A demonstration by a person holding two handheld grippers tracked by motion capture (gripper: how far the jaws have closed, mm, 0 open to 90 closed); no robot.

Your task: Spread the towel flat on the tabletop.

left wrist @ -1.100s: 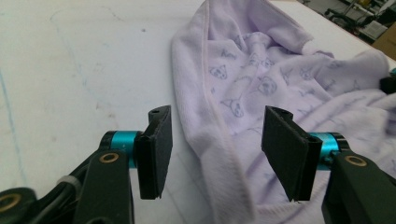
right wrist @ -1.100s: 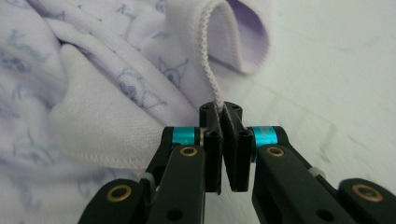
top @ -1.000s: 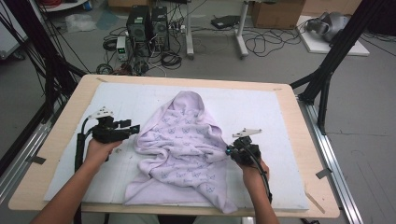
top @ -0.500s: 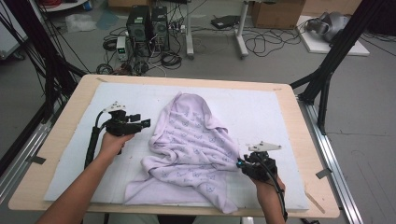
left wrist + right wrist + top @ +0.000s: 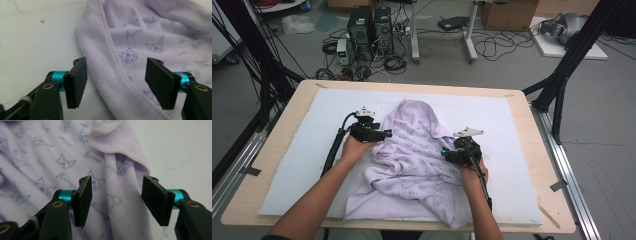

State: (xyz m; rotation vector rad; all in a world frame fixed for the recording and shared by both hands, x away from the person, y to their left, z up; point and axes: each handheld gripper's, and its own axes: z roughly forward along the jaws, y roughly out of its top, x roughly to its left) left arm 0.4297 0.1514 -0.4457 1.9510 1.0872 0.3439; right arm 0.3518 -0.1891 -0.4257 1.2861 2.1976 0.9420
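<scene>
Towel bunched narrower, lilac, cartoon-printed, perhaps terry.

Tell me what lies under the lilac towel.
The lilac towel lies crumpled on a white pad that covers a wooden table. The pad shows all around it. Whether anything else lies beneath its folds cannot be seen, because the cloth covers that part.

jaws: black, ribbed pads
left gripper: teal collars, brass screws
right gripper: grey three-cornered plate, black cable
</scene>
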